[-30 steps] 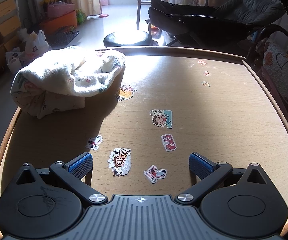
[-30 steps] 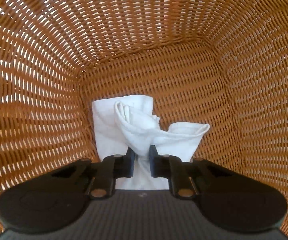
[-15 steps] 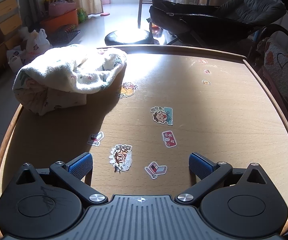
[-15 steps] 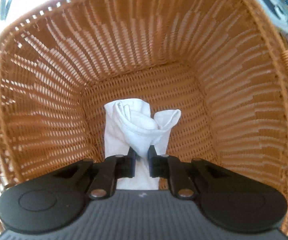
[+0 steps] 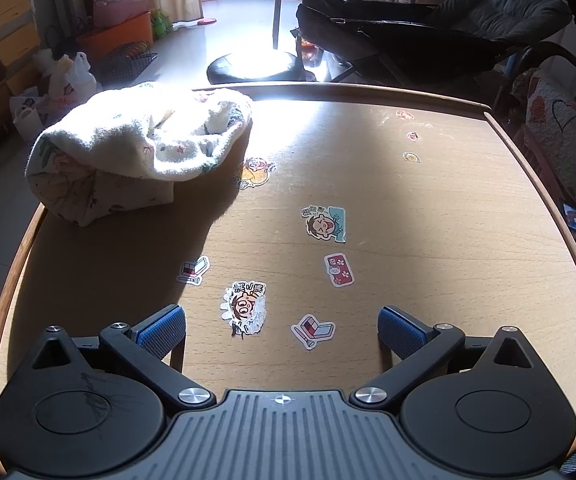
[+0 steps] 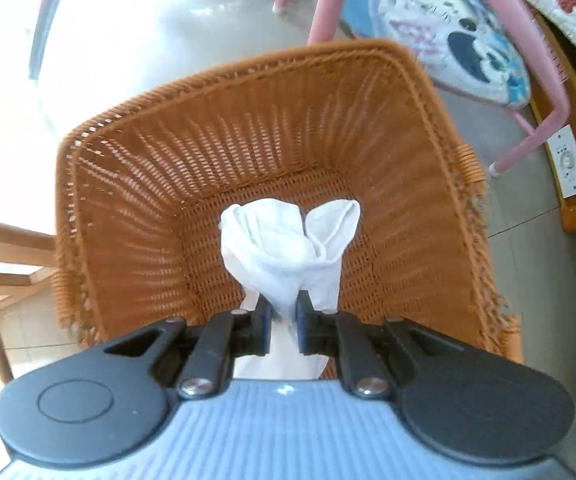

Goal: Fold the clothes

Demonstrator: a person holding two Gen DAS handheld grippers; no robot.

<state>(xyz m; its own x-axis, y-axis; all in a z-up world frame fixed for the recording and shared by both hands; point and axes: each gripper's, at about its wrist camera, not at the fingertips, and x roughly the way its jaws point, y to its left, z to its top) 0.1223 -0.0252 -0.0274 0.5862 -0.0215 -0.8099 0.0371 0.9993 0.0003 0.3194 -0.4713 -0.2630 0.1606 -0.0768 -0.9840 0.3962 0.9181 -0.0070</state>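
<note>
We're looking down into the orange woven wicker basket (image 6: 135, 208): our right tongs (image 6: 283, 320) are clamped on a bunched white cloth garment (image 6: 283, 240) hanging over its floor. Our left tongs (image 5: 281, 326) gape wide, empty, above the stickered wooden tabletop (image 5: 428, 216), where a crumpled cream floral-print blanket (image 5: 127, 148) sits far-left.
</note>
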